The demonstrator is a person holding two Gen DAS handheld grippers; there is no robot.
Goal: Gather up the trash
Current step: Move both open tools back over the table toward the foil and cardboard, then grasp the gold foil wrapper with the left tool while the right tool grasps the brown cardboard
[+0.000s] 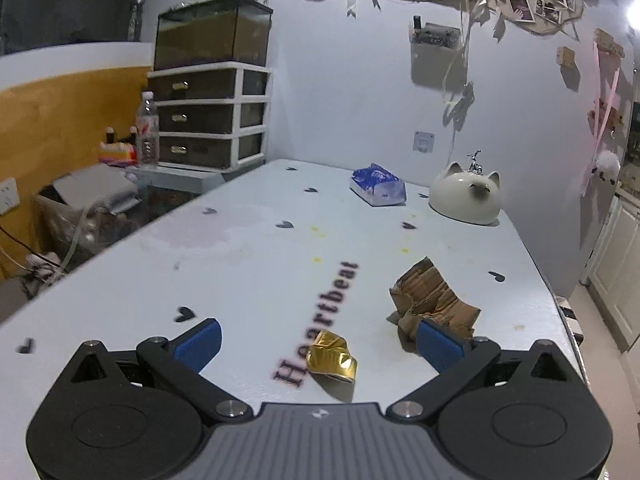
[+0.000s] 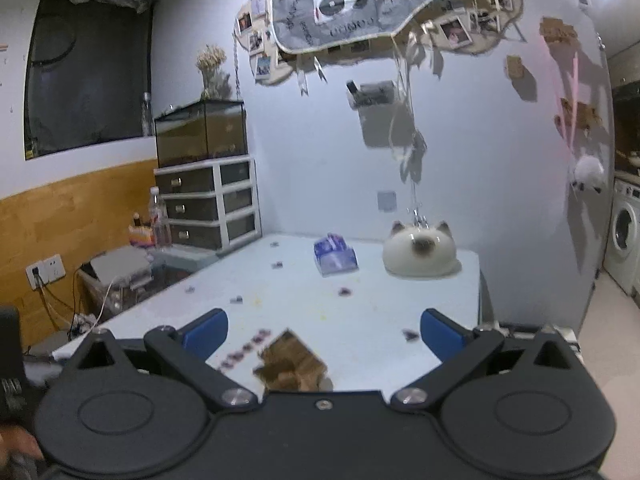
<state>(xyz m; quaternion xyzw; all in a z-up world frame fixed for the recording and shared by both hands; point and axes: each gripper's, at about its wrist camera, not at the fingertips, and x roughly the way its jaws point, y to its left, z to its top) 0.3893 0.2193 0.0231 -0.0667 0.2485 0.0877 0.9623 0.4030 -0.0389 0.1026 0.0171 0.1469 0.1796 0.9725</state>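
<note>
A crumpled gold foil wrapper (image 1: 332,361) lies on the pale blue table (image 1: 248,264), between the wide-apart blue pads of my left gripper (image 1: 320,346); neither pad touches it. A crumpled piece of brown cardboard (image 1: 434,298) sits just beyond the left gripper's right pad (image 1: 440,350). In the right wrist view the same brown cardboard (image 2: 294,364) lies low between the spread fingers of my right gripper (image 2: 324,336), which is open and holds nothing. The gold wrapper is hidden from that view.
A blue-and-white tissue pack (image 1: 378,184) and a white cat-shaped ceramic dish (image 1: 466,194) stand at the table's far end by the wall. A drawer unit (image 1: 208,118) with a glass tank on top and a water bottle (image 1: 147,130) stand left of the table. A washing machine (image 2: 624,232) is at the right.
</note>
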